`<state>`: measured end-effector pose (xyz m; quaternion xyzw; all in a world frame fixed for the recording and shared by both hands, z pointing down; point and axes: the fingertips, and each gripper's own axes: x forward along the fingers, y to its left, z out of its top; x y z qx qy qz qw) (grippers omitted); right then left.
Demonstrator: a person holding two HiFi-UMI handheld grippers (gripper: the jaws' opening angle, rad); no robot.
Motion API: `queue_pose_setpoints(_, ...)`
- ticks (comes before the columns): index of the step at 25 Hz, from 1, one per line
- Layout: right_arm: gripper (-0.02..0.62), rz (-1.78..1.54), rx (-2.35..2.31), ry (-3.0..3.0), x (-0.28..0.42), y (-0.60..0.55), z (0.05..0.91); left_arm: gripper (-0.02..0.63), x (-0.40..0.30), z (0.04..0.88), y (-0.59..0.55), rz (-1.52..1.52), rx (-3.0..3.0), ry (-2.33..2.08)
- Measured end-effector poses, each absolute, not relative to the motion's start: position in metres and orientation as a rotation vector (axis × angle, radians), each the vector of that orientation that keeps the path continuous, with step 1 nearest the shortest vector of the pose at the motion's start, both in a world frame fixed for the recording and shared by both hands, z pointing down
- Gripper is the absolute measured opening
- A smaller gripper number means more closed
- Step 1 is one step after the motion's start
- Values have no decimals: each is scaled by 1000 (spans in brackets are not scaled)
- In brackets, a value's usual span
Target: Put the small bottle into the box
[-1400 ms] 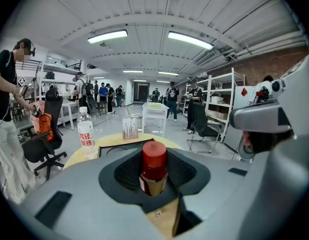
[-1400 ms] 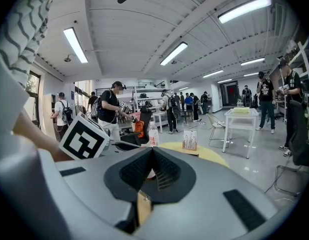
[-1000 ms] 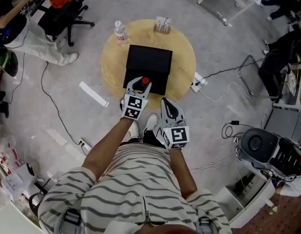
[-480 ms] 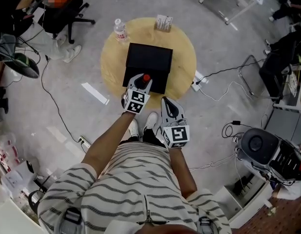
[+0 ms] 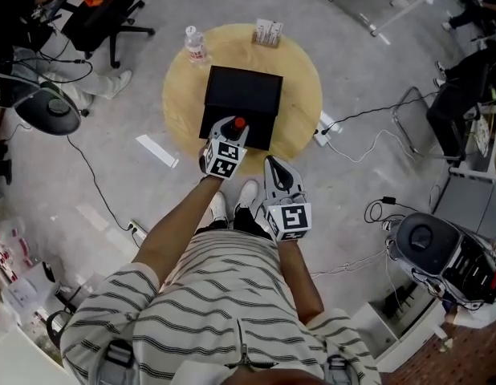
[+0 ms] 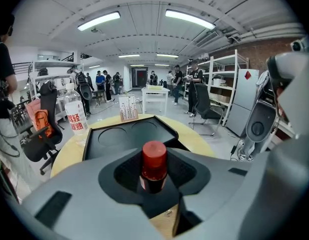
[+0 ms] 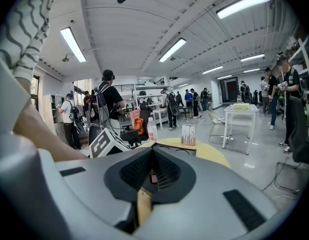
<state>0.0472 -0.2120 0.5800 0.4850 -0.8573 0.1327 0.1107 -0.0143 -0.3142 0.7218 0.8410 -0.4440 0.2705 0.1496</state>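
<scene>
Gripping small bottle (image 6: pixel 153 165) upright between jaws of left gripper (image 5: pixel 225 139), red cap upward, at near edge of black box (image 5: pixel 241 95) on round desk (image 5: pixel 300 95). Holding jaws of right gripper (image 5: pixel 278 171) closed, empty, short of desk.

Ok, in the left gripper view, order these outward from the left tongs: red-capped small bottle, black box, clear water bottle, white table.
1. Red-capped small bottle, clamped at centre.
2. Black box, just ahead.
3. Clear water bottle, ahead left.
4. White table, across the room.

Right gripper (image 7: pixel 153 156), jaws together, before yellow table (image 7: pixel 210 152)
</scene>
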Motion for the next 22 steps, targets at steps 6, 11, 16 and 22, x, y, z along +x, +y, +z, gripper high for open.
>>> queue_pose_setpoints(6, 9, 394, 1429, -2511, 53, -213, 580, 155, -14, 733, -320, 816, 2395, -1280)
queue_pose_setpoints(11, 9, 389, 1426, -2510, 53, -213, 581, 155, -15, 741, -323, 847, 2383, -1270)
queue_pose_setpoints(16, 9, 389, 1424, -2504, 55, -215, 582, 155, -12, 744, -327, 861, 2390, -1251)
queue_pose_setpoints(22, 9, 391, 1430, -2501, 58, -215, 583, 155, -5, 742, -327, 869, 2389, -1254)
